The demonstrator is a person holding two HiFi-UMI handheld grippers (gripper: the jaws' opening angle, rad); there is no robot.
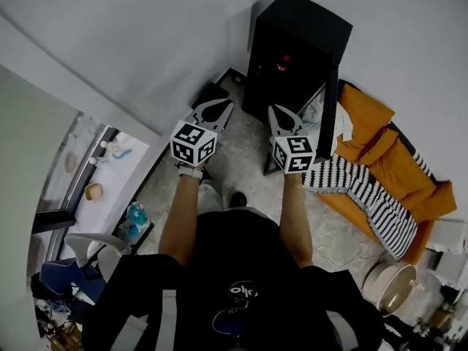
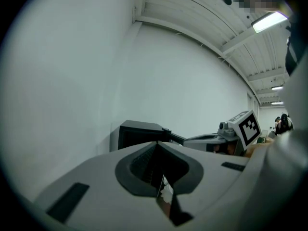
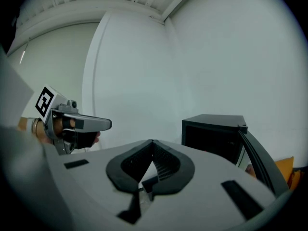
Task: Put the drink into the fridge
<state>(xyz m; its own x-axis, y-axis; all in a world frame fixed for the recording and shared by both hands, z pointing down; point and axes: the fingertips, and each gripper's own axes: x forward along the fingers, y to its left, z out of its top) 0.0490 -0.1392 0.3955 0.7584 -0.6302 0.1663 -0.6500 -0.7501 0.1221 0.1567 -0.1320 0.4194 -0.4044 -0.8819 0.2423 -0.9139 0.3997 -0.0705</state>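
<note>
A black mini fridge (image 1: 296, 50) stands on the floor against the white wall, its door (image 1: 329, 112) swung open to the right. Both grippers are held up in front of it, side by side and pointing at it. My left gripper (image 1: 223, 105) is shut with nothing between its jaws. My right gripper (image 1: 278, 110) is also shut and empty. In the left gripper view the fridge (image 2: 139, 134) lies beyond the closed jaws, with the right gripper (image 2: 226, 138) beside it. The right gripper view shows the fridge (image 3: 211, 136), its door (image 3: 257, 158) and the left gripper (image 3: 72, 124). No drink shows in any view.
An orange sofa (image 1: 398, 159) with a black-and-white striped blanket (image 1: 365, 189) sits right of the fridge. A white table (image 1: 110, 189) with small items stands at the left, and a chair (image 1: 69, 273) lower left. A round pale basin (image 1: 391, 287) rests at lower right.
</note>
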